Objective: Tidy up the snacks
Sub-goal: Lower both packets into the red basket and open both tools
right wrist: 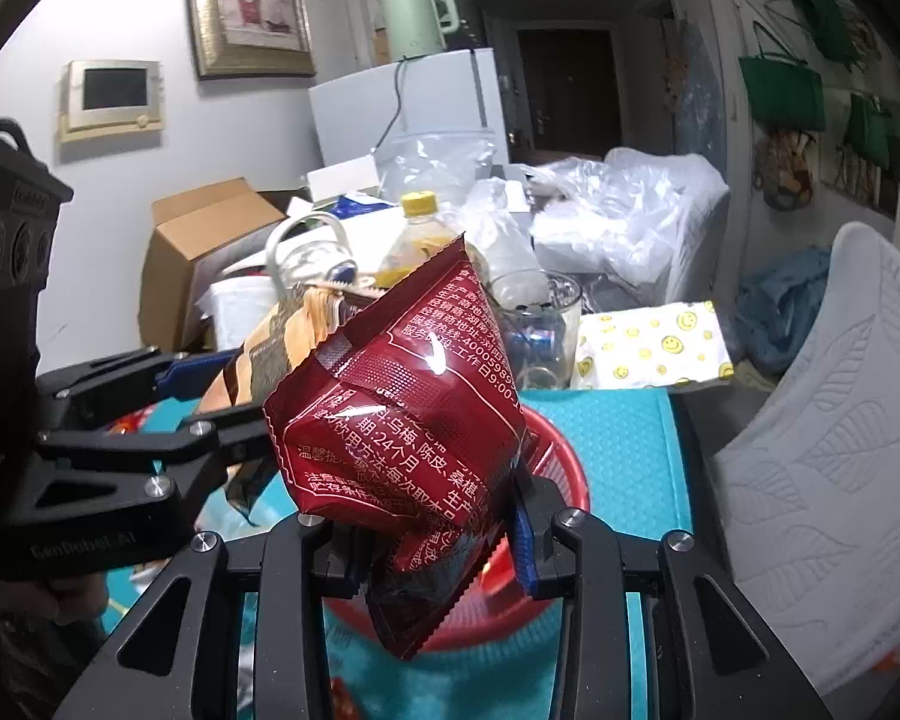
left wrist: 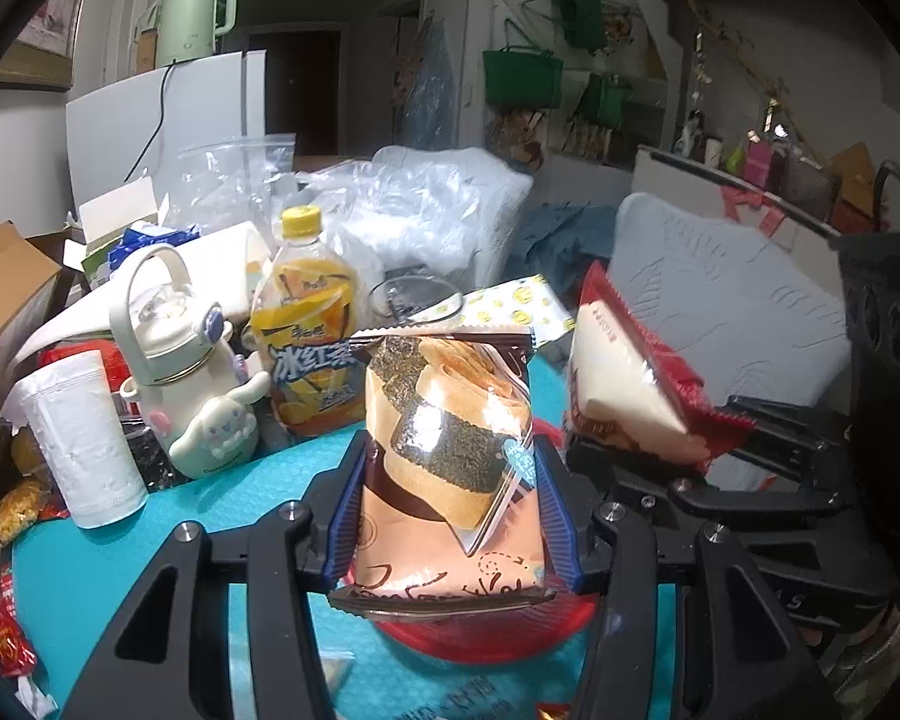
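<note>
Black linkage arms fill the bottom of each wrist view, and between the blue pads of the left gripper [left wrist: 450, 516] stands a peach-and-brown plastic packet of seaweed rice crackers [left wrist: 450, 456], clamped at both side edges; its long axis runs upright, the crimped bottom seam nearest the lens and the top edge pointing away toward the far clutter. Directly under that packet sits a round red plastic basket [left wrist: 498, 636]; what lies inside it cannot be made out in either view. The right gripper [right wrist: 432, 546] is closed on a dark red foil pouch printed with white Chinese text [right wrist: 402, 420], pinching its lower part so the puffed pouch leans up and to the right, its serrated lower corner hanging over the same red basket [right wrist: 561, 480]. Both packets are held up above a turquoise table mat [left wrist: 150, 540]. Farther out stand a yellow-capped bottle of iced tea [left wrist: 309, 324], a cream cartoon-dog water flask [left wrist: 180, 372], a white plastic-wrapped roll of paper [left wrist: 81, 438], and a clear glass mug [right wrist: 537, 330] holding small blue items too blurred to name. An open brown cardboard box [right wrist: 198, 252] stands behind; its contents are hidden.
</note>
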A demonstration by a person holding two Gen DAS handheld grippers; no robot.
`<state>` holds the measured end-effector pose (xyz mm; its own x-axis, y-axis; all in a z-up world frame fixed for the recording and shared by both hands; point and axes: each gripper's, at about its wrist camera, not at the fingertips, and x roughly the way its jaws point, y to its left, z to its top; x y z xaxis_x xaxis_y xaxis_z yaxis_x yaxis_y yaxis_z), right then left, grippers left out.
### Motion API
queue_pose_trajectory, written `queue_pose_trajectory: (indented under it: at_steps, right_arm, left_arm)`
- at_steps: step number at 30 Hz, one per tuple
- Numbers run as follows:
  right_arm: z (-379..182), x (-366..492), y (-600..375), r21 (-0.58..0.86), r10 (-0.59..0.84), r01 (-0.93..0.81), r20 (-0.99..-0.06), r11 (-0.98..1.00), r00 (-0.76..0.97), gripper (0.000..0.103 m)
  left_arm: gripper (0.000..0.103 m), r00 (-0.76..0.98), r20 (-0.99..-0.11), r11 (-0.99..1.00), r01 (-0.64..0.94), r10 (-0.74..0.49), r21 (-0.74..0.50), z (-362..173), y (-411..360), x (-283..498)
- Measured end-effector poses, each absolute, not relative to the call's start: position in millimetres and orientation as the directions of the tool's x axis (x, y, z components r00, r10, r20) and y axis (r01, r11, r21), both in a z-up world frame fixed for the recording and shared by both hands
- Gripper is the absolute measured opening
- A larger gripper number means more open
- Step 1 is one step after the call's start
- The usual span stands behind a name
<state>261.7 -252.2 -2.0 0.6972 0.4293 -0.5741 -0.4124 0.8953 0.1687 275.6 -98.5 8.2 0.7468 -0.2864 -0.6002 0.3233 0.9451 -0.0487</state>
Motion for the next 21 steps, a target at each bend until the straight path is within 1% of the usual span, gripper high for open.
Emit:
queue_pose_trajectory:
  at_steps: [3, 7, 15, 18, 19, 20, 21]
  right_arm:
    - [-9, 276, -249, 0.176, 0.428, -0.405, -0.577, 0.897, 0.696, 0.035]
    - [-22, 287, -244, 0.176, 0.420, -0.400, -0.601, 0.900, 0.680, 0.035]
    - [-42, 299, -242, 0.172, 0.395, -0.377, -0.638, 0.910, 0.661, 0.035]
    - [-45, 302, -246, 0.177, 0.388, -0.365, -0.645, 0.914, 0.659, 0.035]
    - [-46, 303, -247, 0.176, 0.385, -0.361, -0.647, 0.916, 0.658, 0.035]
    - [-46, 303, -247, 0.174, 0.380, -0.358, -0.648, 0.917, 0.660, 0.035]
    - [-46, 304, -248, 0.173, 0.377, -0.354, -0.648, 0.919, 0.662, 0.035]
  left_arm:
    - [0.050, 0.747, -0.609, 0.952, 0.304, -0.266, -0.042, -1, -96, 286]
    - [0.050, 0.720, -0.645, 0.955, 0.289, -0.257, -0.057, -20, -92, 302]
    - [0.050, 0.667, -0.717, 0.966, 0.257, -0.203, -0.034, -52, -97, 319]
    - [0.052, 0.649, -0.735, 0.966, 0.255, -0.197, -0.034, -58, -97, 323]
    - [0.057, 0.648, -0.738, 0.968, 0.250, -0.191, -0.031, -59, -97, 324]
    - [0.069, 0.650, -0.738, 0.970, 0.241, -0.179, -0.023, -60, -97, 325]
    - [0.075, 0.655, -0.737, 0.972, 0.233, -0.168, -0.015, -60, -97, 324]
